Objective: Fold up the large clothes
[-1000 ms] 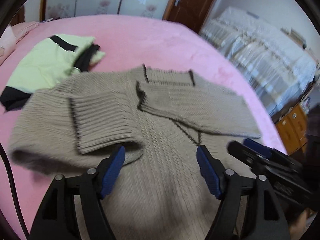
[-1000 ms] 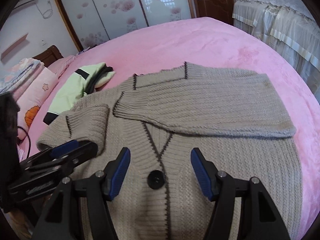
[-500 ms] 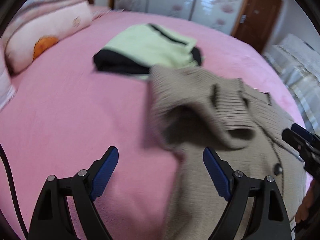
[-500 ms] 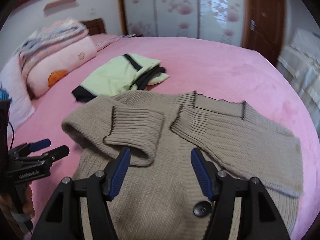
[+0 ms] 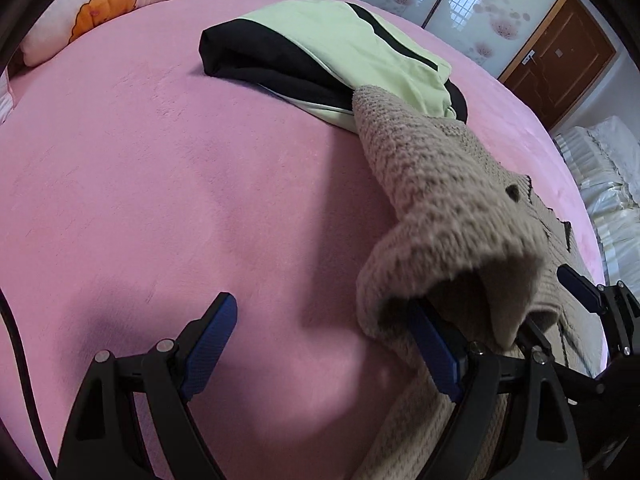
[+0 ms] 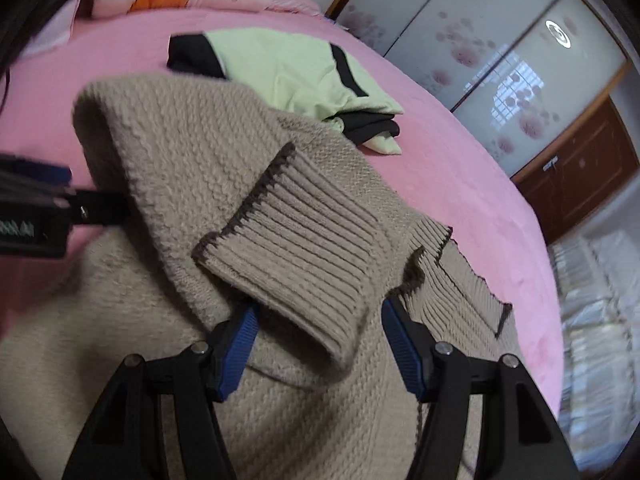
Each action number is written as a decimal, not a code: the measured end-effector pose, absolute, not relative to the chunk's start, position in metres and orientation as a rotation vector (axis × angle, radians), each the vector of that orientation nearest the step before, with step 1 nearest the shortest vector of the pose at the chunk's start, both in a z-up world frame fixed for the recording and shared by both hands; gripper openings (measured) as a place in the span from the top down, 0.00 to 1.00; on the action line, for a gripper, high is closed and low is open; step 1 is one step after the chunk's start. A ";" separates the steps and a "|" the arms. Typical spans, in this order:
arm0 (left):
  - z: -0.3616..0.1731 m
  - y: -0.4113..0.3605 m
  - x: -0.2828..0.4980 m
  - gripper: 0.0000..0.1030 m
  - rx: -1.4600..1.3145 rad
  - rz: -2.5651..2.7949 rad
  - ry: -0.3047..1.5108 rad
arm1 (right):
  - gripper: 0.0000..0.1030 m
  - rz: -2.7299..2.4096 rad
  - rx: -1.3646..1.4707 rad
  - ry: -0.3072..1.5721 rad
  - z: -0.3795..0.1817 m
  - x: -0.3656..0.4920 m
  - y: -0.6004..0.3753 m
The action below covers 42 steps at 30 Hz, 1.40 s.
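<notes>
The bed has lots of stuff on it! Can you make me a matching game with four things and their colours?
Things:
1. knitted cardigan
2. folded top
3. bed cover
4. gripper pads

Colours:
A. pink
B. blue
C. beige with dark brown trim
D. light green and black

Pairs: 1-C, 2-D, 3-A, 4-B

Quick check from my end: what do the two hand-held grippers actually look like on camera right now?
Both match: the left hand-held gripper and the right hand-held gripper have black plastic frames with triangular cut-outs, silver pivot pins and blue ribbed finger pads. A black cable runs along the edge of the left wrist view. White lettering marks the left one's body, too blurred to read.
</notes>
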<state>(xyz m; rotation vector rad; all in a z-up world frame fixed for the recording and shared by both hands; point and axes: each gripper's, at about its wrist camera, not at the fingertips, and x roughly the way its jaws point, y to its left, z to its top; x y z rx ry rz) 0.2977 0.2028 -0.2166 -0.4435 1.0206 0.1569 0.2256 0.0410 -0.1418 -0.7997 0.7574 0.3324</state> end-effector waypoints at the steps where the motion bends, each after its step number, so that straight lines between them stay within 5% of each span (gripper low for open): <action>1: -0.217 0.202 0.299 0.17 -0.441 0.157 1.021 | 0.55 0.329 -0.810 0.750 -0.143 0.227 0.043; 2: -0.216 0.200 0.301 0.17 -0.438 0.155 1.017 | 0.68 0.315 -0.811 0.750 -0.142 0.230 0.044; 3: -0.215 0.198 0.303 0.17 -0.432 0.155 1.015 | 0.92 0.300 -0.797 0.766 -0.140 0.234 0.042; 4: -0.215 0.195 0.306 0.17 -0.426 0.152 1.013 | 0.93 0.289 -0.736 0.777 -0.128 0.241 0.035; 14: -0.208 0.159 0.323 0.22 -0.323 0.138 1.001 | 0.93 0.139 -0.172 0.563 0.017 0.267 -0.108; 26: -0.210 0.123 0.332 0.25 -0.186 0.109 1.009 | 0.92 0.018 0.255 0.955 -0.108 0.294 -0.260; 30: -0.210 0.127 0.337 0.25 -0.200 0.102 1.025 | 0.80 0.049 0.555 1.041 -0.147 0.273 -0.289; 38: -0.190 0.126 0.313 0.25 -0.170 -0.085 1.115 | 0.78 0.079 0.440 1.054 -0.104 0.234 -0.303; 42: -0.161 0.131 0.305 0.25 -0.185 -0.198 1.097 | 0.62 0.033 0.318 0.989 -0.081 0.250 -0.319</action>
